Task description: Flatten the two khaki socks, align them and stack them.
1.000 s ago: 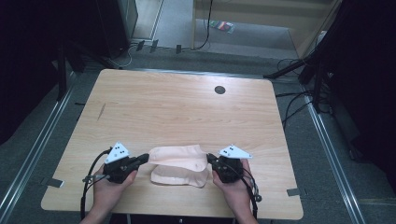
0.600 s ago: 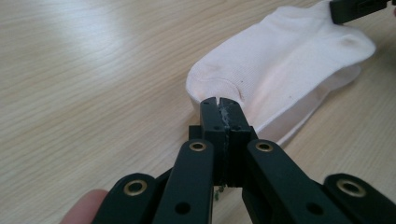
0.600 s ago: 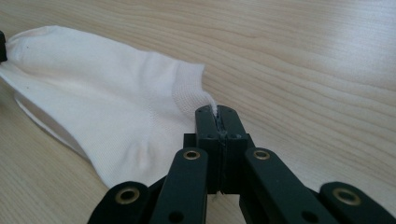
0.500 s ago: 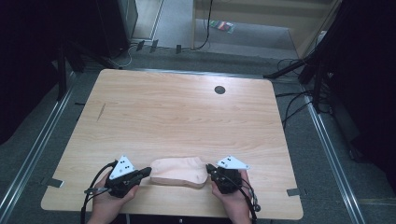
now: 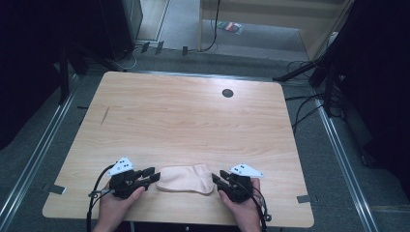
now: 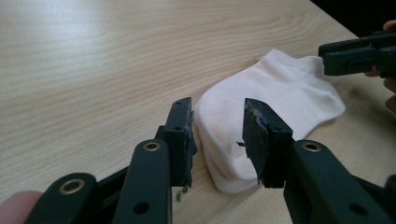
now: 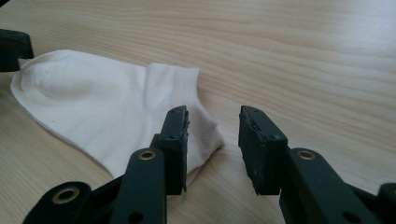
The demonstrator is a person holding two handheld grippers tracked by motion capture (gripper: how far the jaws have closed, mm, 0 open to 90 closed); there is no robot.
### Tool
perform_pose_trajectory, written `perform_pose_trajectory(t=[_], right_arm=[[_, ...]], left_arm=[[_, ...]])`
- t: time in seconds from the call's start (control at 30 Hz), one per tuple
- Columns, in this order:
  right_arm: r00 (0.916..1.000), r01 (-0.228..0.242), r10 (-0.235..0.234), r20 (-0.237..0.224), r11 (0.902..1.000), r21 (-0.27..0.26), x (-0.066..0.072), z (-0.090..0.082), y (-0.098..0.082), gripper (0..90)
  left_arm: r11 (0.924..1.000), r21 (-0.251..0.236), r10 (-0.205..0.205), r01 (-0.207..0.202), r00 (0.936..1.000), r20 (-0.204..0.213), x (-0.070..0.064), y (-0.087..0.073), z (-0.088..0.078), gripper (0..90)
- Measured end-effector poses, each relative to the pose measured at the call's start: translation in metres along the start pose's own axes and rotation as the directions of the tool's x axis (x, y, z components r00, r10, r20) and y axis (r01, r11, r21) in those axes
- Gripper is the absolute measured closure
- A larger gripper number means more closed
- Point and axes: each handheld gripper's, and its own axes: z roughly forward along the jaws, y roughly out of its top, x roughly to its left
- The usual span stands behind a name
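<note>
Two layers of pale sock (image 5: 186, 178) lie folded flat on the table (image 5: 193, 121), close to its near edge and between my two grippers. At the sock's left end my left gripper (image 6: 217, 135) has just been opening; its jaws now stand apart with the rounded end of the fabric lying between them, the pads off it. At the sock's right end my right gripper (image 7: 212, 142) has likewise just been opening, its jaws released, the cuff corner lying just beside and partly under the left-hand jaw. I judge the step to be letting go after laying the sock down. To do it well I should draw both grippers straight back from the sock, low and level, so no pad snags a layer and undoes the fold.
</note>
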Motion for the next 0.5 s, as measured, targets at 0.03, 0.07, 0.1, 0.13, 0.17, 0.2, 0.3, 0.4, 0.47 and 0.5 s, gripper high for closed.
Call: perform_pose_trajectory(t=[0.03,0.07,0.1,0.13,0.17,0.2,0.3,0.4,0.47,0.5], right_arm=[[1.0,-0.001,0.001,-0.001,1.0,0.005,0.0,0.002,0.0,64.8],[1.0,-0.002,0.002,0.001,0.9999,0.014,0.001,0.005,-0.001,67.0],[1.0,-0.003,0.003,-0.002,0.9999,0.017,0.002,0.007,0.0,70.2],[1.0,-0.005,0.005,-0.003,0.9998,0.021,0.003,0.008,0.0,75.0],[1.0,0.001,-0.001,0.0,0.9998,0.02,0.004,0.009,0.0,80.5],[1.0,0.002,-0.002,0.002,0.9999,0.017,0.005,0.009,0.0,86.3],[0.9999,0.003,-0.003,-0.011,1.0,0.004,0.006,0.007,0.002,89.0],[0.9997,0.019,-0.019,-0.018,0.9997,-0.014,0.008,0.002,0.005,89.5],[0.9997,0.02,-0.021,-0.014,0.9994,-0.029,0.008,-0.001,0.006,89.8],[0.9998,0.019,-0.019,-0.011,0.9992,-0.035,0.008,-0.003,0.007,89.9]], left_arm=[[0.9998,0.016,-0.013,0.013,0.9999,0.007,0.001,0.0,0.002,67.7],[0.9995,0.023,-0.022,0.022,0.9997,0.011,0.002,0.0,0.004,71.0],[0.999,0.032,-0.03,0.03,0.9994,0.014,0.003,0.0,0.005,74.6],[0.9987,0.039,-0.034,0.034,0.9993,0.016,0.003,0.0,0.005,80.5],[0.9984,0.042,-0.037,0.036,0.9992,0.013,0.003,0.0,0.005,87.1],[0.9982,0.049,-0.034,0.033,0.9994,0.011,0.003,0.001,0.005,90.0],[0.9984,0.054,-0.019,0.019,0.9997,0.016,0.003,0.002,0.002,90.0],[0.9991,0.039,-0.014,0.014,0.9998,0.012,0.002,0.003,-0.003,90.0],[0.9997,0.026,-0.004,0.004,1.0,0.006,0.002,0.004,-0.007,90.0],[0.9998,0.021,0.003,-0.003,1.0,0.001,0.001,0.005,-0.01,90.0]])
